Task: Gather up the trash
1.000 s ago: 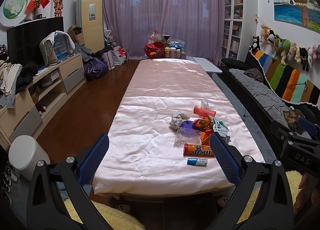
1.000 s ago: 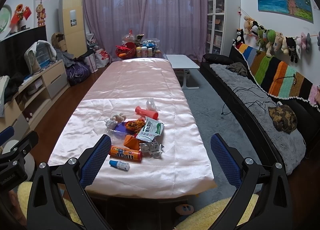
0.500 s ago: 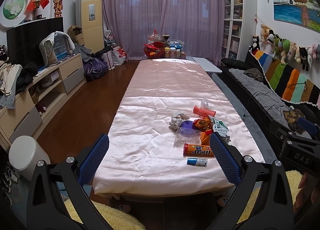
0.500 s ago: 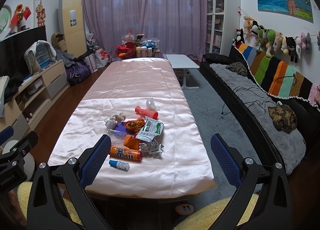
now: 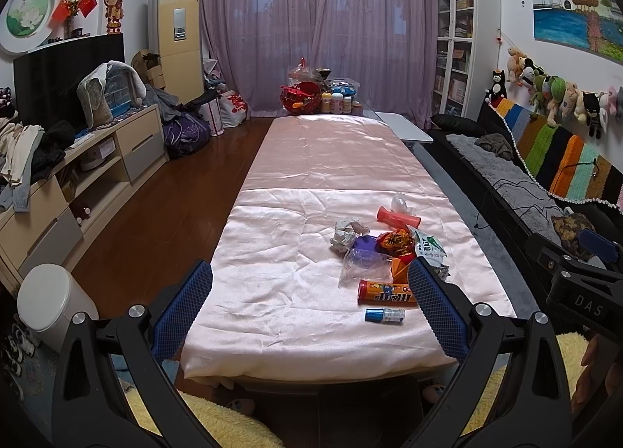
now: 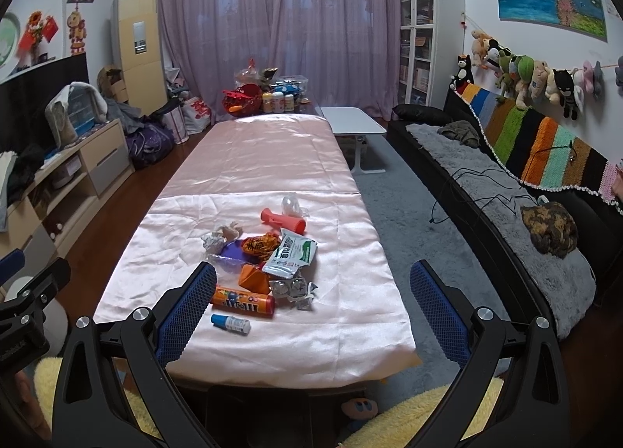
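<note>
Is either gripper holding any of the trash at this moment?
No. Both the left gripper and right gripper are open and empty, short of the trash pile.

From one second back to now I find no change in either wrist view: my left gripper and right gripper sit at the same height and spread, and the M&M's tube lies exactly where it did.
</note>
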Action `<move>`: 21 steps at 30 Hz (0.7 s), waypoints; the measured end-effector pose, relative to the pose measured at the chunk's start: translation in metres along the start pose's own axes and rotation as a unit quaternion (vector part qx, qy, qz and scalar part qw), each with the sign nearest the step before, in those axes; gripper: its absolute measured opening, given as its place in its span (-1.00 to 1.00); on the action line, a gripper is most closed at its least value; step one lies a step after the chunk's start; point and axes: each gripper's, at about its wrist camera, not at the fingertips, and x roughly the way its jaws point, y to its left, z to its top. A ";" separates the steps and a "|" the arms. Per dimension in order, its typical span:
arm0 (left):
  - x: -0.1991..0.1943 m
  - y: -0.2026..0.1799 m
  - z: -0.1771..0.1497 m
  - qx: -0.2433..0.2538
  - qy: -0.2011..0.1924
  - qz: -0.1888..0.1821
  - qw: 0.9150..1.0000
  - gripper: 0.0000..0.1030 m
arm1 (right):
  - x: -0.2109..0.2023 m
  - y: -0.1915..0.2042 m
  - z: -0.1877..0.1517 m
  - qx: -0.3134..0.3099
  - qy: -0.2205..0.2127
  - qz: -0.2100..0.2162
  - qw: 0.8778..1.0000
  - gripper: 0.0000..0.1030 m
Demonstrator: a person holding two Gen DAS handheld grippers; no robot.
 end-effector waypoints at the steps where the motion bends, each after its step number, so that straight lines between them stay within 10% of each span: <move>1: -0.001 -0.002 0.004 0.002 0.000 0.000 1.000 0.85 | 0.000 0.000 0.001 0.000 -0.001 0.000 1.000 0.94; 13: 0.038 0.009 -0.007 0.010 0.038 0.016 0.999 0.85 | 0.029 -0.011 -0.005 -0.025 -0.008 -0.014 1.000 0.94; 21: 0.079 0.001 -0.034 0.016 0.086 -0.026 0.996 0.82 | 0.074 -0.023 -0.027 0.003 0.067 0.033 0.997 0.92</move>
